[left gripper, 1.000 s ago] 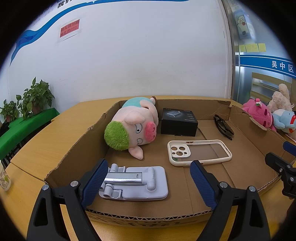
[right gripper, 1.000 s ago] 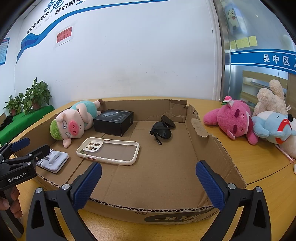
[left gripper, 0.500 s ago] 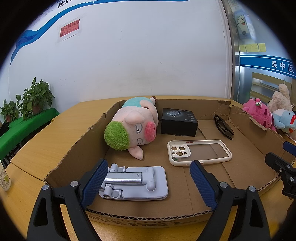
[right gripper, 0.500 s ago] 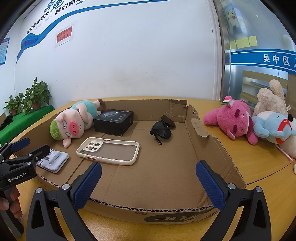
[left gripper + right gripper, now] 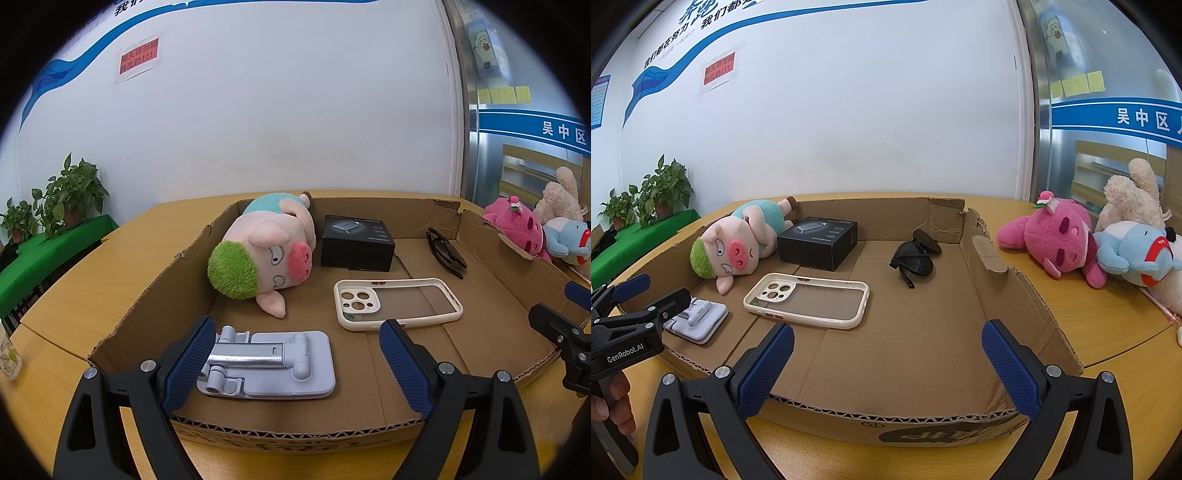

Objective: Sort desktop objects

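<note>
Lying in the cardboard tray (image 5: pixel 1027 295), from its left end: a folded phone stand (image 5: pixel 266 363) at the near-left corner; a pig plush (image 5: pixel 266 254) behind it; a black box (image 5: pixel 356 243); a cream phone case (image 5: pixel 397 302); black sunglasses (image 5: pixel 916 256); the left gripper (image 5: pixel 295 363) and right gripper (image 5: pixel 886 365) both hover spread wide, empty, at the tray's near edge.

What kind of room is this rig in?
Probably an office or public service hall: a slogan wall with a red notice, sticky notes on a glass partition, and potted plants beside a wooden table.
</note>
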